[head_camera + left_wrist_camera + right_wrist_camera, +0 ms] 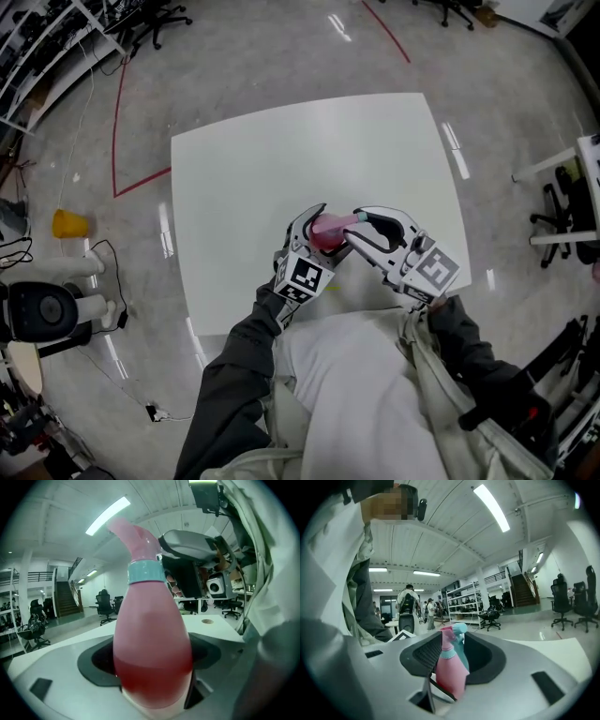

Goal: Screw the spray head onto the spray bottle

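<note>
Left gripper view looked straight along the left gripper (150, 662), whose two jaws were clamped on the wide lower body of a translucent pink plastic spray bottle (152, 644). Darker red liquid filled the bottom of the bottle, and the dark pads pressed on it from either side. Higher up, a pale teal screw collar (146, 572) ringed the neck, and the pink plastic spray head (133, 534) rose from the collar with its nozzle leaning to the upper left. Right gripper view showed the right gripper (457, 656) around that same top end. The head, with its teal trigger (460, 631), stood between the jaws, close against the ribbed pad on the left. A dark gap showed between it and the other pad, so the jaws stood apart and did not pinch it. Head view set both grippers close together over the near edge of a white square desk (281, 150), just in front of the person's chest, with the bottle tilted so that its head pointed toward the right gripper. Whether the bottle touched the desk could not be told. Beyond the desk lay a glossy grey floor (262, 56) with a red painted line (117, 112), and a yellow cone-shaped object (68, 224) sat on it well to the left
</note>
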Demonstrator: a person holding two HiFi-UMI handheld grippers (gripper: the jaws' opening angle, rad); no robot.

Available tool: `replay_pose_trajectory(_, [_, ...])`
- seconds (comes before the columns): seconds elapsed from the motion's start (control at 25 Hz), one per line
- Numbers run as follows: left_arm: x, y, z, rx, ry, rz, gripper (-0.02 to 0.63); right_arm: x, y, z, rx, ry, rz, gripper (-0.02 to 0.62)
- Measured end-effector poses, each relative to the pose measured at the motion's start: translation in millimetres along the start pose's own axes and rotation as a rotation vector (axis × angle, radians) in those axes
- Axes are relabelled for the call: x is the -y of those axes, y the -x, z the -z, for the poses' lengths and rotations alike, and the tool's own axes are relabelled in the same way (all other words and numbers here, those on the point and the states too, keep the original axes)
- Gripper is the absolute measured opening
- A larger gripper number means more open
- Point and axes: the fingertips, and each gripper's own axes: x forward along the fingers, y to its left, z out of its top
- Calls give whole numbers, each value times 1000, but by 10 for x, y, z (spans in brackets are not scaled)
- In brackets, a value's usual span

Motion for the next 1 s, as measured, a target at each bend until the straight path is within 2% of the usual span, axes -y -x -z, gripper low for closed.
replay_pose_trajectory(0.12, [-75,-166,107,-38,-44,1,430,115,-6,157,-68,69,41,130])
replay_pose_trajectory(0.24, [-149,-248,161,-51,-75,14,431,245,-21,236,-63,13,85,130])
replay_pose_trajectory(0.36, [-180,-281,242,-69,-27,28,431,278,-45,211,-15,-34,90,131])
replay_pose_trajectory(0.4, [-195,-263,290,-81,1,31,433,270,-60,191,6,-54,84,174])
replay_pose_trajectory(0.44, [-202,-223,331,-89,23,36,434,268,-69,184,20,-73,81,258])
replay_pose_trajectory(0.48, [-192,-161,370,-96,36,42,441,277,-63,197,21,-83,84,282])
replay_pose_trajectory(0.6, [-77,141,505,-116,52,51,453,359,71,340,-16,-99,125,282])
replay_pose_trajectory(0.68, [-64,421,598,-114,89,-4,453,427,212,458,-26,-135,169,281])
replay_pose_trajectory(0.76, [-168,703,621,-101,133,-119,449,480,333,584,-36,-177,216,281])
replay_pose_trajectory(0.8, [-249,833,587,-93,149,-189,402,481,370,655,-47,-195,231,281])
replay_pose_trajectory(0.88, [-402,1056,504,-75,174,-333,171,424,384,801,-85,-205,241,278])
replay_pose_trajectory(0.92, [-459,1141,466,-60,192,-395,49,382,370,864,-107,-189,249,249])
replay_pose_trajectory(0.96, [-498,1202,425,-41,218,-441,6,343,350,912,-126,-163,263,197])
replay_pose_trajectory(1.0, [-520,1239,383,-19,247,-471,6,309,327,942,-140,-134,278,128])
